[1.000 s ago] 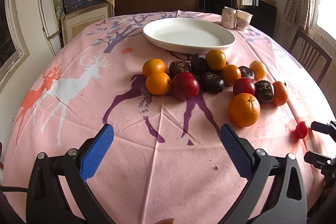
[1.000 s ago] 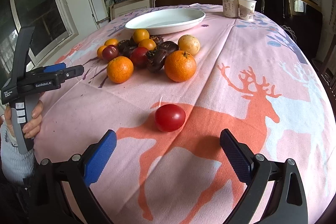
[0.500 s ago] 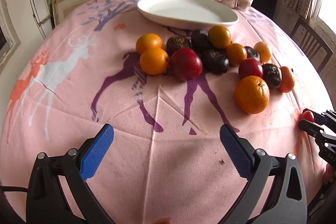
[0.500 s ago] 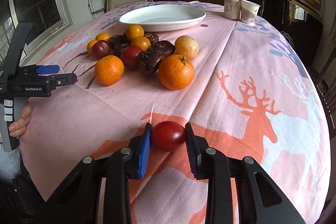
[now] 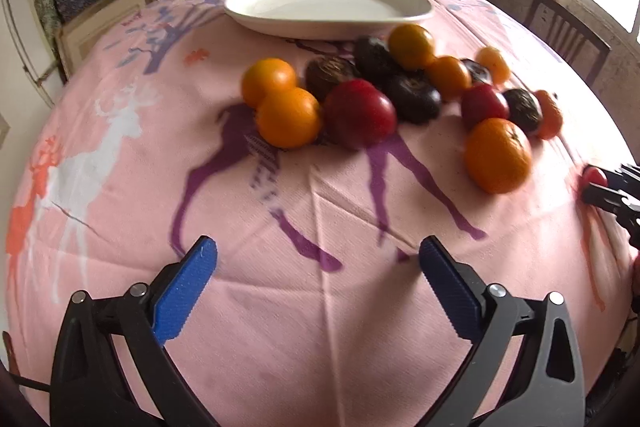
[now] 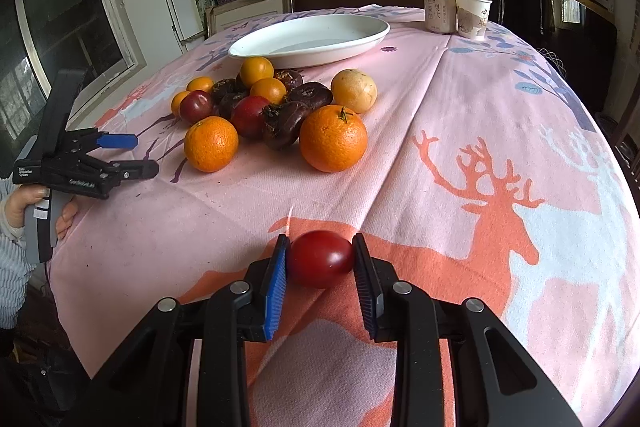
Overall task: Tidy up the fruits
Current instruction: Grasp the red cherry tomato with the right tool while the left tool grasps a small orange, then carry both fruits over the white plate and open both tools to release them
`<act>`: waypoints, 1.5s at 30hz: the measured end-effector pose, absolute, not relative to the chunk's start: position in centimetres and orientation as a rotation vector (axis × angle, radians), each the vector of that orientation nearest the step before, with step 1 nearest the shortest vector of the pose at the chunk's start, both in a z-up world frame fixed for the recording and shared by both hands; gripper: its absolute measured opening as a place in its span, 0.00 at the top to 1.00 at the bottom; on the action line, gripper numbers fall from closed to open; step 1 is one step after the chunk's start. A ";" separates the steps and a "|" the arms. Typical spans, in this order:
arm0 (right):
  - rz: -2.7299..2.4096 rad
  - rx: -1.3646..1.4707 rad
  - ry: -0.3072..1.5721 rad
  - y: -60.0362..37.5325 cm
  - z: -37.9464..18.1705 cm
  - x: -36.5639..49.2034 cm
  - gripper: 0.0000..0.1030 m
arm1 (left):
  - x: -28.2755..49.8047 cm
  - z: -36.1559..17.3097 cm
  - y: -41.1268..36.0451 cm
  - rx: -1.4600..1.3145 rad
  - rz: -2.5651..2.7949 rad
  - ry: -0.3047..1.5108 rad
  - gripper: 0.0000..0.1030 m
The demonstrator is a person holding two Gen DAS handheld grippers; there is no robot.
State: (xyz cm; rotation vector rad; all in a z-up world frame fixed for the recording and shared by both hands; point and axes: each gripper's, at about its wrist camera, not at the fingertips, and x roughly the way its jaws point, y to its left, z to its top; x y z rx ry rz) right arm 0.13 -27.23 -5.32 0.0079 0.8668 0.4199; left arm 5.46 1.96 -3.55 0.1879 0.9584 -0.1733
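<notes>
My right gripper (image 6: 320,259) is shut on a small red fruit (image 6: 320,258) that rests on the pink deer tablecloth (image 6: 460,115), near the table's front edge. Beyond it lies a pile of fruit: big oranges (image 6: 333,138), dark purple fruits (image 6: 286,123), red ones (image 6: 249,111) and a yellow one (image 6: 354,90). A white oval plate (image 6: 310,37) stands empty behind the pile. My left gripper (image 5: 318,257) is open over bare cloth, short of the pile (image 5: 360,113). The left wrist view shows the right gripper (image 5: 600,183) with the red fruit (image 5: 594,177) at its far right edge.
A can (image 6: 439,10) and a paper cup (image 6: 474,15) stand at the table's far side. Shelves with boxes line the back wall. A wooden chair (image 5: 568,31) stands by the table on the right. A hand (image 6: 44,203) holds the left gripper at the table's left edge.
The right gripper went from wide open to shut on the small red fruit. The left gripper moved toward the fruit pile and tipped further down, staying open.
</notes>
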 end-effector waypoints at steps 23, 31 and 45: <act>0.397 -0.029 0.863 -26.6 -5.4 0.1 0.69 | 10.7 -2.9 2.2 0.116 -0.287 0.861 0.80; 0.395 -0.033 0.864 -26.5 -5.4 0.2 0.69 | 11.4 -2.1 3.0 0.061 -0.237 0.809 0.41; 0.407 0.000 0.862 -27.0 -5.5 0.2 0.69 | 11.0 -2.7 3.0 0.031 -0.282 0.854 0.66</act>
